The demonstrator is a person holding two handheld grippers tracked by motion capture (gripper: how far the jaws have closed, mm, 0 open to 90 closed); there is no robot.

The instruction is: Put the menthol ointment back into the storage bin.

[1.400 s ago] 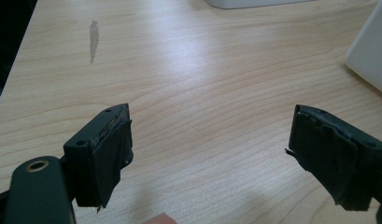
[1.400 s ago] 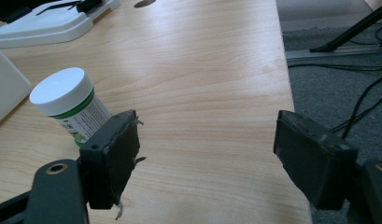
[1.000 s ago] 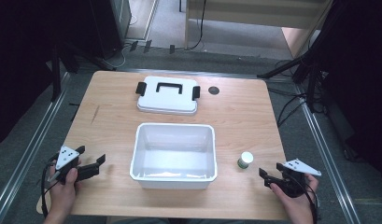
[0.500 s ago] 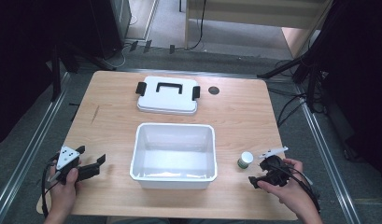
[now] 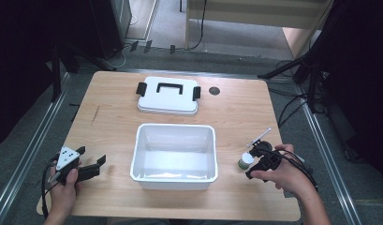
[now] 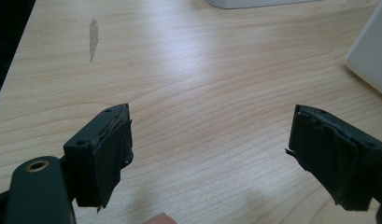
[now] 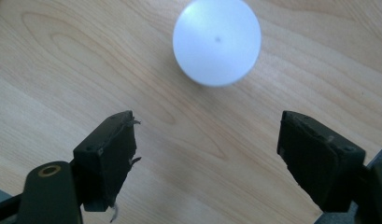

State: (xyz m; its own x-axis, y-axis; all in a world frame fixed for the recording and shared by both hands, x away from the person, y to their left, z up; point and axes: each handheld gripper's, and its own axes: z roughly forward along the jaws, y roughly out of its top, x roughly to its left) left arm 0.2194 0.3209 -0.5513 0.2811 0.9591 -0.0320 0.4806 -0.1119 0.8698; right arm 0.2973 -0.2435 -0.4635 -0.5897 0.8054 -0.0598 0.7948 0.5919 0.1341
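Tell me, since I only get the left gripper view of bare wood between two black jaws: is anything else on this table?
Observer: Yes. An open white bin sits mid-table, with nothing I can see inside it.
Operator: Does it have a cover?
Observer: A white lid with a black handle lies flat on the table beyond the bin.
Operator: And the other hand?
Observer: Its right tool is tipped down over a small white-capped jar right of the bin, jaws spread, the cap just ahead of them.
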